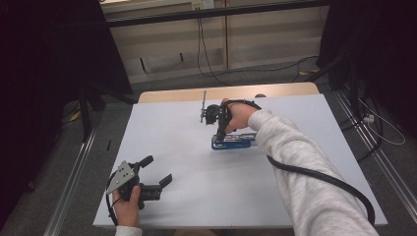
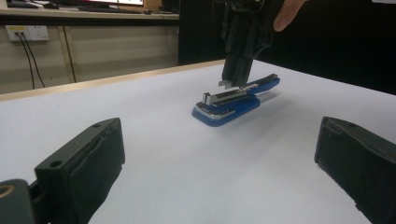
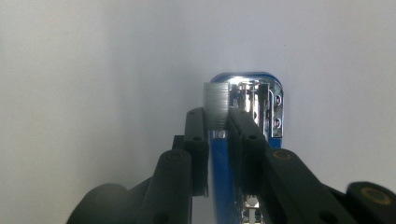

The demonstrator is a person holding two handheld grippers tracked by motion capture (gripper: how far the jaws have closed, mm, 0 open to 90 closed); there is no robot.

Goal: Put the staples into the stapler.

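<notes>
A blue stapler (image 1: 233,141) lies on the white table (image 1: 196,196) with its top swung open and its metal channel (image 3: 254,100) bare. My right gripper (image 1: 220,133) points down at the stapler's front end, shut on a short strip of staples (image 3: 215,105). The strip hangs just above and beside the channel. In the left gripper view the right gripper (image 2: 233,77) holds the staple strip (image 2: 225,84) close over the stapler (image 2: 236,100). My left gripper (image 1: 157,170) rests near the table's front left, open and holding nothing, its jaws wide apart and pointing towards the stapler.
The table's far edge (image 1: 226,92) is bare wood. Metal rails (image 1: 74,172) run along both sides on the floor. Cables (image 1: 206,64) trail across the floor behind, and dark curtains stand at left and right. The right gripper's thick cable (image 1: 319,179) loops beside the sleeve.
</notes>
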